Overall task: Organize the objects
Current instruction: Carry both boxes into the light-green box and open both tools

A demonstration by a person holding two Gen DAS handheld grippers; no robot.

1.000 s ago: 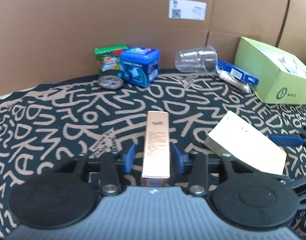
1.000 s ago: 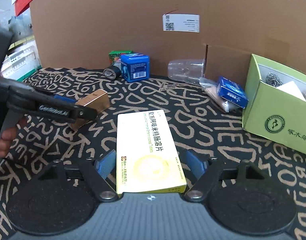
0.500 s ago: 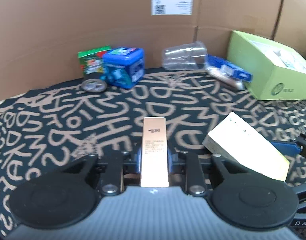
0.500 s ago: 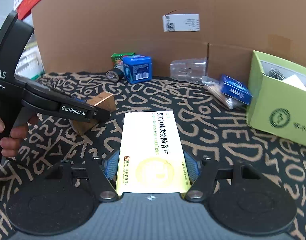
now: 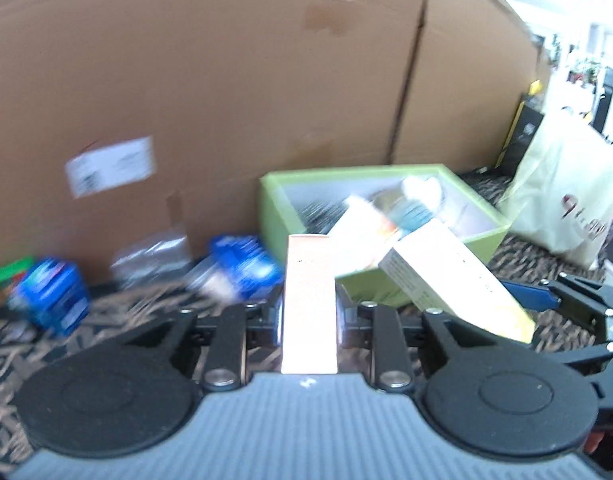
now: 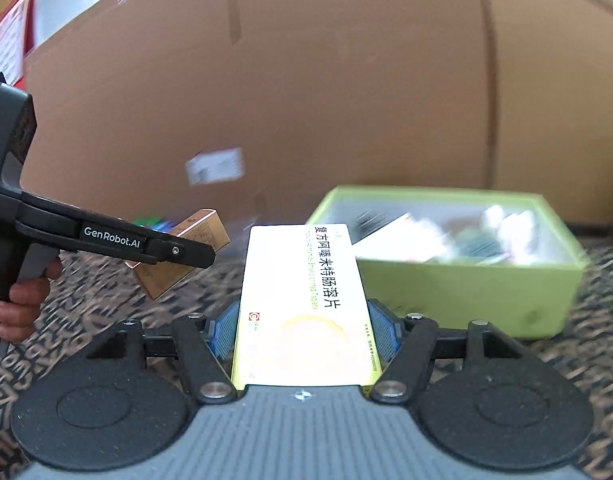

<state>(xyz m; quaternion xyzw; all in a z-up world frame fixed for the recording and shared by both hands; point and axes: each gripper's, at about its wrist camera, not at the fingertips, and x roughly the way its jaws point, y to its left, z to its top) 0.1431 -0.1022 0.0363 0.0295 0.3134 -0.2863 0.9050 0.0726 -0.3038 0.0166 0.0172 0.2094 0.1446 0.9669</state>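
Cardboard fills the back of both views. In the right wrist view, my left gripper [image 6: 174,254] enters from the left edge, clenched on the slim gold box [image 6: 186,256], which juts toward the frame's centre. Just right of it, at centre bottom, my right gripper [image 6: 302,332] grasps the flat yellow box [image 6: 302,304] by its long sides, long axis pointing away from me. The green bin [image 6: 466,292] lies ahead and to the right, open top facing up, already partly filled with blurred packets. I judge my right hand the nearer one, so its box should go over the near wall first.

In the left wrist view, a blue tin [image 5: 52,296], a clear cup [image 5: 150,260] and a blue packet [image 5: 242,268] sit at middle left, well clear of the path. The bin's near wall [image 5: 370,288] stands just beyond the gold box's tip, and the yellow box crosses at right; the two boxes could bump over the bin.
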